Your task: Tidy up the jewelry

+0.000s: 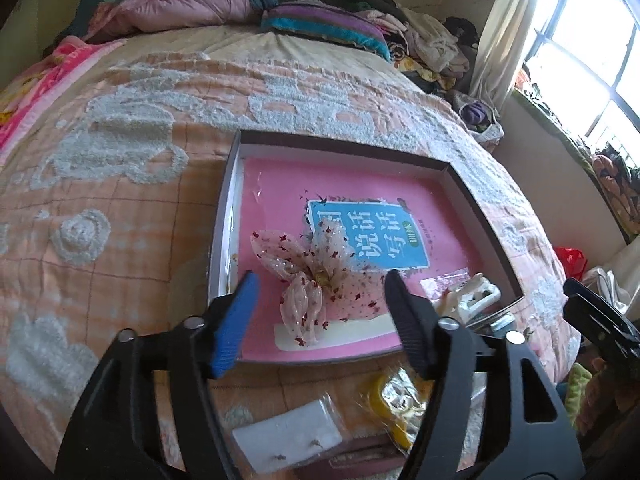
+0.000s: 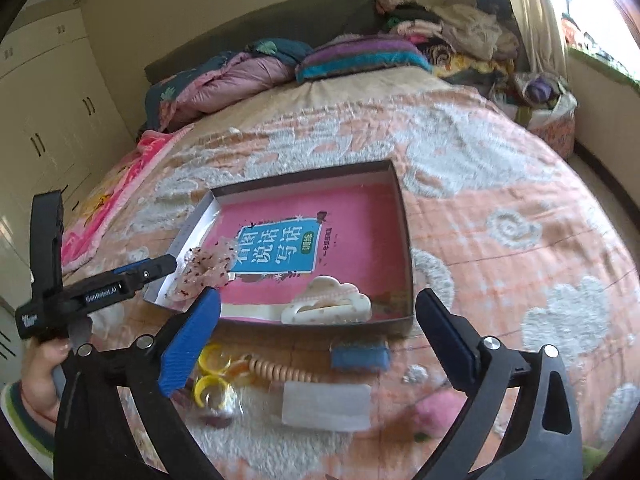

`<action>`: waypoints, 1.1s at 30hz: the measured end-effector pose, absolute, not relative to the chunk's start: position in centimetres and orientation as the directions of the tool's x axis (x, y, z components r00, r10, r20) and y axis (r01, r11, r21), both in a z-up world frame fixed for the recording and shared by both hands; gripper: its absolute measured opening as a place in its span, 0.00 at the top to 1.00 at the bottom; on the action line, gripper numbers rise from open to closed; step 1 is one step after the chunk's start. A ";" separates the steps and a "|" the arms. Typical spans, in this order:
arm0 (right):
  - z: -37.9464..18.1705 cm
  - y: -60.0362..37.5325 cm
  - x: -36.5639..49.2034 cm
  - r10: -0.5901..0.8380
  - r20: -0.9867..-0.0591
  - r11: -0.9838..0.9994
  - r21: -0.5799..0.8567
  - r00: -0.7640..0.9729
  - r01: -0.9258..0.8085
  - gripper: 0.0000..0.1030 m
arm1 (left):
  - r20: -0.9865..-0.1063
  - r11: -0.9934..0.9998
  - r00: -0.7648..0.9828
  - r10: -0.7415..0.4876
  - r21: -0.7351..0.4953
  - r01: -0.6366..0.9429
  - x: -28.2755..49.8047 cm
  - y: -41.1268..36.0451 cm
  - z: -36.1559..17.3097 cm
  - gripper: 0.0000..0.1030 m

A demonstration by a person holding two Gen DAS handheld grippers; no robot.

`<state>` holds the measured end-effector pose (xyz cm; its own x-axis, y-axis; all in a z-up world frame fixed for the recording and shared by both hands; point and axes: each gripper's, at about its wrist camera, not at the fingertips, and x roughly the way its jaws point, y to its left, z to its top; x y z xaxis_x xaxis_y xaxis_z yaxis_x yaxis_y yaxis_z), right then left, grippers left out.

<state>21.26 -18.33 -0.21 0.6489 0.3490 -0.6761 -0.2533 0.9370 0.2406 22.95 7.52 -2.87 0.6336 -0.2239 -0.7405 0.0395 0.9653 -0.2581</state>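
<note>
A shallow dark-rimmed box (image 1: 460, 172) lined with a pink book lies on the bedspread. In it rests a sheer cream bow (image 1: 312, 276) with red specks. My left gripper (image 1: 322, 278) is open just above the bow, its pads standing clear on either side. A cream hair claw (image 2: 326, 306) lies in the box's near corner (image 2: 404, 320). My right gripper (image 2: 319, 296) hangs wide open in front of the claw, holding nothing. The bow (image 2: 204, 268) also shows in the right wrist view, beside the left gripper's fingers (image 2: 160, 266).
In front of the box lie yellow rings in plastic (image 2: 212, 376), a beaded piece (image 2: 276, 372), a blue pad (image 2: 360, 356), a white card in a bag (image 2: 326, 404) and a pink soft thing (image 2: 436, 408). Folded quilts (image 2: 240, 76) and clothes (image 2: 460, 36) crowd the head of the bed.
</note>
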 end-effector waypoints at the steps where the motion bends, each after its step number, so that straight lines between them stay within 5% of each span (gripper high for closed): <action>1: 0.2 -18.5 20.9 0.348 -0.672 0.937 0.238 0.654 -0.255 0.05 | -0.737 0.966 0.639 -0.220 -0.254 0.039 22.7 7.5 -2.5 0.33; 4: 1.3 -18.9 19.9 0.351 -0.658 0.936 0.233 0.666 -0.263 0.04 | -0.728 0.969 0.653 -0.207 -0.243 0.036 21.7 7.4 -1.1 0.14; 6: 2.0 -18.9 19.3 0.349 -0.650 0.937 0.221 0.675 -0.271 0.04 | -0.717 0.974 0.671 -0.186 -0.226 0.028 20.9 7.2 0.0 0.09; 33: 11.8 -24.9 9.3 0.381 -0.462 0.923 0.248 0.801 -0.295 0.04 | -0.614 0.979 0.771 -0.168 -0.198 0.056 10.3 3.6 8.0 0.09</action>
